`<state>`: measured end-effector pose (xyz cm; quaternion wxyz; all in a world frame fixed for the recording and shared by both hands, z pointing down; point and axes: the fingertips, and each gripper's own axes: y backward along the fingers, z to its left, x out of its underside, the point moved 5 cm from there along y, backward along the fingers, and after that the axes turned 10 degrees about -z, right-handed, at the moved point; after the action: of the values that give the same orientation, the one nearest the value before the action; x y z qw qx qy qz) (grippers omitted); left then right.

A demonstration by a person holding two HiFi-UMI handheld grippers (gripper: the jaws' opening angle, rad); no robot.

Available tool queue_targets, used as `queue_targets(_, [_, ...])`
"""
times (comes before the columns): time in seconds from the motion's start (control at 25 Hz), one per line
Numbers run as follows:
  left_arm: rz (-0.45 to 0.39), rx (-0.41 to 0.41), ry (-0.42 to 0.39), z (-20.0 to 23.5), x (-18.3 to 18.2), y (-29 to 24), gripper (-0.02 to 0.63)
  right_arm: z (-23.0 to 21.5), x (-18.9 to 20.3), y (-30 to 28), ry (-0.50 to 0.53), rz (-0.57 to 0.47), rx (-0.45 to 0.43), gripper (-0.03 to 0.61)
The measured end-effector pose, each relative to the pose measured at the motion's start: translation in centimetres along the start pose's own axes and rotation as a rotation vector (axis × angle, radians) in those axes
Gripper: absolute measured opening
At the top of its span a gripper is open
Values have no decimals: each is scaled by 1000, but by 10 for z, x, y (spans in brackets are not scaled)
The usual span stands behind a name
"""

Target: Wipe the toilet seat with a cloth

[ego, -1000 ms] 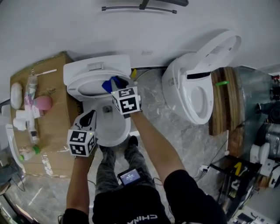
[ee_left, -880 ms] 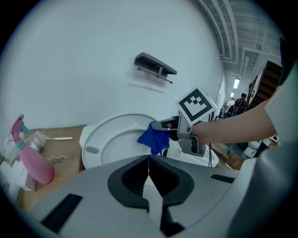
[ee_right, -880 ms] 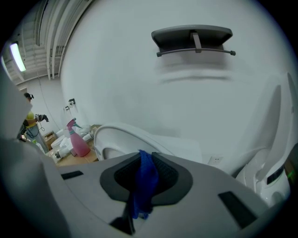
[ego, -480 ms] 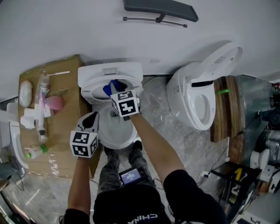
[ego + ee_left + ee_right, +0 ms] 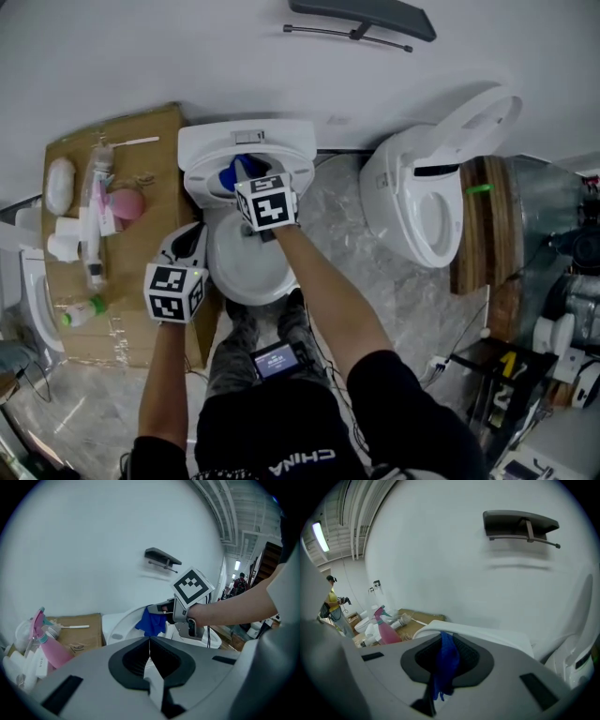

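Pale marbled floor and a white wall surround a white toilet (image 5: 248,267) at the middle of the head view. A blue cloth (image 5: 229,176) hangs at the far end of that toilet, against the raised toilet seat (image 5: 199,176) in front of the tank. The right hand-held gripper (image 5: 242,170) has its jaws clamped on the cloth, whose folds bunch between the pads and trail below them in the right gripper view. The left hand-held gripper (image 5: 195,234) sits nearer, at the left edge of the bowl, with its jaws pressed together and nothing between them. Left of the toilet a cardboard sheet (image 5: 150,244) lies on the floor and carries a pink spray bottle (image 5: 122,203) and other containers. A second toilet (image 5: 422,202) with its lid up stands to the right, and a dark bracket (image 5: 361,17) is fixed to the far wall.
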<state>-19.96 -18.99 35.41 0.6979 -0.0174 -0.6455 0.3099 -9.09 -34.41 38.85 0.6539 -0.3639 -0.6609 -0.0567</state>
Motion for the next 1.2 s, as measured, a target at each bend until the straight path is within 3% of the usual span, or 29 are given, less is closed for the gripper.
queue_targets(0.32, [-16,25,-24,-15,-1,-2,12,-14,-10,34,-16,-31,18,46])
queue_targets(0.6, [-4,59,-129,-39,-13,-16,12,-43,-26,95,-43,-80,23,46])
queue_targets(1.04, [69,85,-464,-41,-48,-79,15,-85,-31,170,-51,-95,-28,46])
queue_targets(1.16, [101,81,-567,-34,-50,-99,134,-92,-28,180,-48,-88,-44,46])
queue_targets(1.2, [117,78,-605,-31,-50,-106,138,-94,-27,182,-49,-86,-48,46])
